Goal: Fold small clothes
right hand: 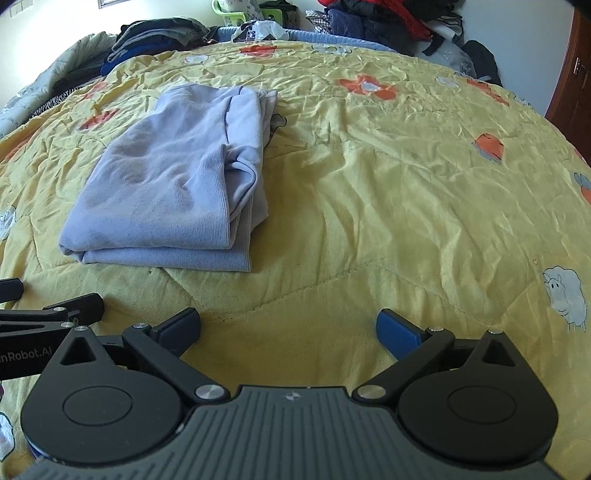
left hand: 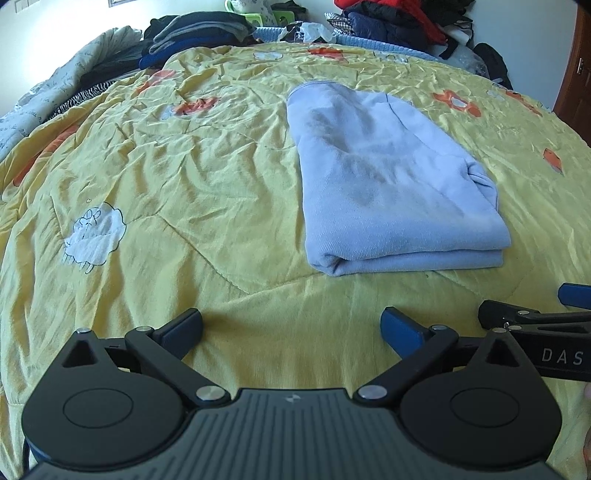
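the pale blue garment lies folded into a thick rectangle on the yellow quilt, in the centre right of the left wrist view and the centre left of the right wrist view. its near edge shows stacked layers, and on the right-hand side a sleeve or flap bulges out loosely instead of lying flat.

the left gripper sits at the bottom of its frame with its jaws spread wide and nothing between them, hovering over bare quilt just short of the garment. the right gripper is the same: released, empty, over bare quilt, with the garment up and to its left. each tool shows at the edge of the other's view, so they are close side by side.

this piece looks nearly or fully folded. the risks lie in whatever comes next. if a jaw pinches only the top layer at the near edge, lifting would peel the fold apart. the loose bulge on the right side could spill out if the bundle is shifted or pressed unevenly. the quilt is wrinkled and soft, so a low grab could catch it along with the garment and drag both. the two tools are near enough that a quick inward move could knock them together.

a pile of dark clothes sits at the upper left of the frame, well apart from the garment.
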